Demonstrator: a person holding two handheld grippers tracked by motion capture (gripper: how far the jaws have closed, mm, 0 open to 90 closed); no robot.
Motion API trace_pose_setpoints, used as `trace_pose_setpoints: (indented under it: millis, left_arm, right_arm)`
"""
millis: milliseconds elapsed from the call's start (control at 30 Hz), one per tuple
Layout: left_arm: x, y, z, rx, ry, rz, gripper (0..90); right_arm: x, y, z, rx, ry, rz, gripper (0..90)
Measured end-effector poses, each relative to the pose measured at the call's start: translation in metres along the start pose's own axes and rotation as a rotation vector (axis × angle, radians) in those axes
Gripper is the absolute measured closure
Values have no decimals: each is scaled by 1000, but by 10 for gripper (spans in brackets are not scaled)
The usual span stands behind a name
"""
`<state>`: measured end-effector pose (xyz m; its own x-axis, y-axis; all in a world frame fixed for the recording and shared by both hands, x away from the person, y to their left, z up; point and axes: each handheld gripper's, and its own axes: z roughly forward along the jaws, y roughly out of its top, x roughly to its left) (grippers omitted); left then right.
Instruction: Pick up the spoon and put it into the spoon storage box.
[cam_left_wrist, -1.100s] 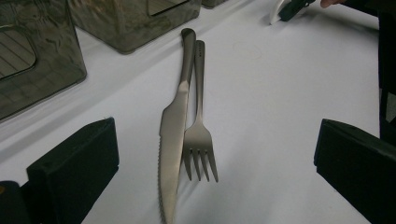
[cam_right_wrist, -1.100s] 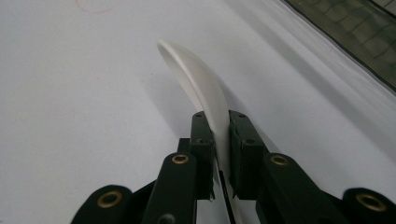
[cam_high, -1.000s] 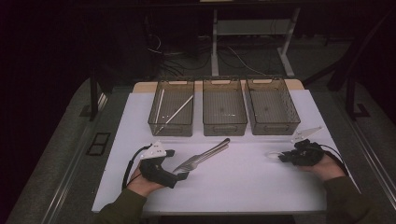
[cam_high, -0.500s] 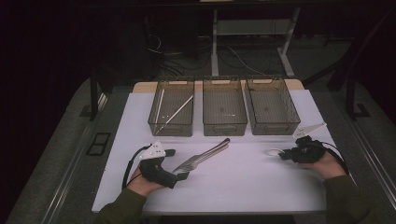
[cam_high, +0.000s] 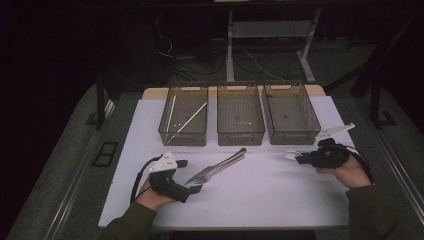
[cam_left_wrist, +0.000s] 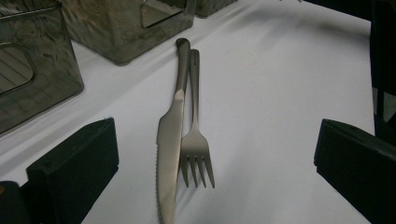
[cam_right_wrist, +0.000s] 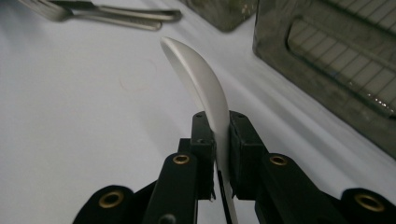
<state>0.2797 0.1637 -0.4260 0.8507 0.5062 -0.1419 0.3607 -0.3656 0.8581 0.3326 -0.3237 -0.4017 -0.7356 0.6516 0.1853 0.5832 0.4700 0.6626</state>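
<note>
The white surface (cam_high: 250, 195) sits lit in an otherwise dark room, and I'll take the middle bin (cam_high: 240, 115) of the three clear bins along its far edge as the landmark. Nearest the person, on the near left of that bin, the left gripper (cam_high: 192, 176) rests low with its jaws spread wide and nothing between them; the left gripper view shows the knife (cam_left_wrist: 169, 140) and fork (cam_left_wrist: 196, 140) lying side by side, touching, just ahead of those open jaws, handles pointing toward the bins. On the near right of the middle bin, the right gripper (cam_high: 299, 159) has its jaws clamped on a white spoon (cam_right_wrist: 201, 79), gripping it at the handle edge-on, the bowl sticking out ahead and held clear of the surface. That seems to be the step in hand: carrying the spoon off to a bin. The grip looks thin, pinching the narrow edge rather than the flat, so I'd keep the wrist steady and avoid any quick swing that might let it pivot. The bin to the right of the middle one (cam_high: 291, 112) is nearest to the spoon and looks empty, as does the middle bin itself, while the left bin (cam_high: 184, 117) already holds a couple of long thin pieces, chopsticks perhaps. I'd bring the spoon over the chosen bin's near wall, lower it inside before letting go, and keep the cable from dragging across the surface.
</note>
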Motion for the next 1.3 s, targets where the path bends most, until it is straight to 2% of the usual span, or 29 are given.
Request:
trace_pose_setpoints:
  millis: [200,467,633,1300]
  left_arm:
    - [-1,1,-1,-2,10,-3,0]
    - [-1,1,1,21,-1,-4,0]
    - [-3,2,1,23,2,8,0]
    - [-3,2,1,26,10,21,0]
  right_arm:
    - [1,14,-4,-45,23,5,813]
    - [4,34,0,-78,34,-2,814]
    - [7,48,5,-100,37,-5,814]
    - [15,110,33,-119,42,-35,813]
